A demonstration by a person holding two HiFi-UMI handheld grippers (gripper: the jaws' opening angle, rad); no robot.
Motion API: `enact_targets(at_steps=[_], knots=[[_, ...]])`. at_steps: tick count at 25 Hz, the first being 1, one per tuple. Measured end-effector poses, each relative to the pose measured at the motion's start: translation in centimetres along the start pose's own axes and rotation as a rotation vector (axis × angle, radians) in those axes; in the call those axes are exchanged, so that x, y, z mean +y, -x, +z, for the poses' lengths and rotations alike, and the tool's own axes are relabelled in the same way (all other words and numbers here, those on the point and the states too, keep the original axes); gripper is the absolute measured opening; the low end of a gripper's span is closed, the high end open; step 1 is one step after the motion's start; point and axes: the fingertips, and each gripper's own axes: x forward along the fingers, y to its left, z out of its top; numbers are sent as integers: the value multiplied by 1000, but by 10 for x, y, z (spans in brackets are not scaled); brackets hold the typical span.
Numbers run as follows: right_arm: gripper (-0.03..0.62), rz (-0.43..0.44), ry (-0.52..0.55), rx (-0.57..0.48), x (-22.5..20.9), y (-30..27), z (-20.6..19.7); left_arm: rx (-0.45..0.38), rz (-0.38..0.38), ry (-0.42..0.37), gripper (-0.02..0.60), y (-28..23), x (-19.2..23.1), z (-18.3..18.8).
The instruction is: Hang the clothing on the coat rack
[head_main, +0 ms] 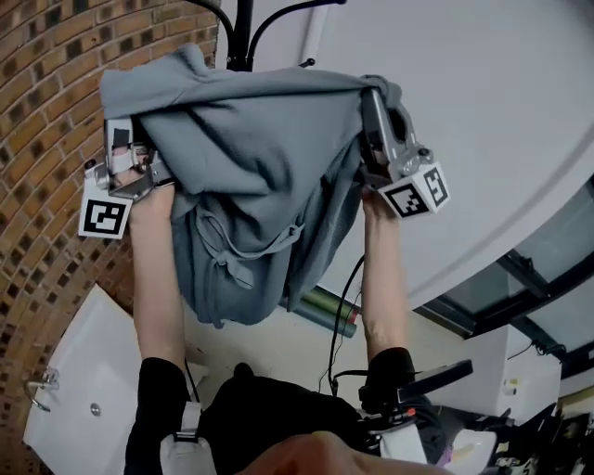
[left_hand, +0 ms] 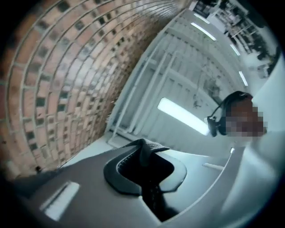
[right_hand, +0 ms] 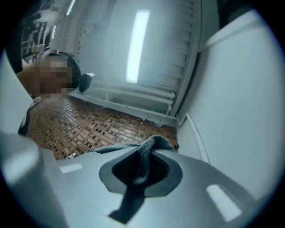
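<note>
A grey garment (head_main: 251,176) hangs bunched between both grippers, raised just below the coat rack's black pole (head_main: 244,32) and its curved hooks (head_main: 302,7). My left gripper (head_main: 160,165) is shut on the garment's left edge, its marker cube low on the left. My right gripper (head_main: 371,97) is shut on the right edge, which drapes over its fingers. The left gripper view shows a dark fold of the cloth (left_hand: 146,149) pinched between the jaws. The right gripper view shows a grey fold (right_hand: 149,149) pinched the same way. The rest of the garment sags down over the person's forearms.
A brick wall (head_main: 46,111) curves along the left, and a white wall (head_main: 483,93) fills the right. A white door with a metal handle (head_main: 42,385) is at lower left. A green roll (head_main: 325,311) and a black cable (head_main: 339,315) lie below the garment.
</note>
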Motion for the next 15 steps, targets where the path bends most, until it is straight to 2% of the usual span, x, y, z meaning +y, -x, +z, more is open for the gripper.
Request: enact_targets(at_steps=[2,3,4,5,7,9,10,11,13,14,15], knots=[[20,-53,-188,125,-23,16,-77,109,233,96,14,53,66,-43],[20,-59,-268,189,-15,43,-115,167,330,128,14,95,79,-64],[21,-39,-338,240,6,73,-148,226,390,140,14,133,77,-81],[22,-1,-410,265,32,97,-172,274,408,147,14,161,64,-94],[25,77,-542,236,75,113,-194,314,364,182,14,178,31,-114],[25,114,-574,209,95,107,-191,340,315,199,18,177,5,-127],[28,112,-562,216,99,108,-187,367,303,189,29,180,-6,-131],[52,97,-548,234,101,114,-185,399,295,178,105,186,-18,-133],[188,41,-552,285,104,143,-189,473,316,145,216,215,-47,-128],[221,3,-584,316,107,169,-196,507,353,123,221,241,-66,-122],[225,-40,-638,347,112,201,-207,531,401,109,221,272,-90,-115]])
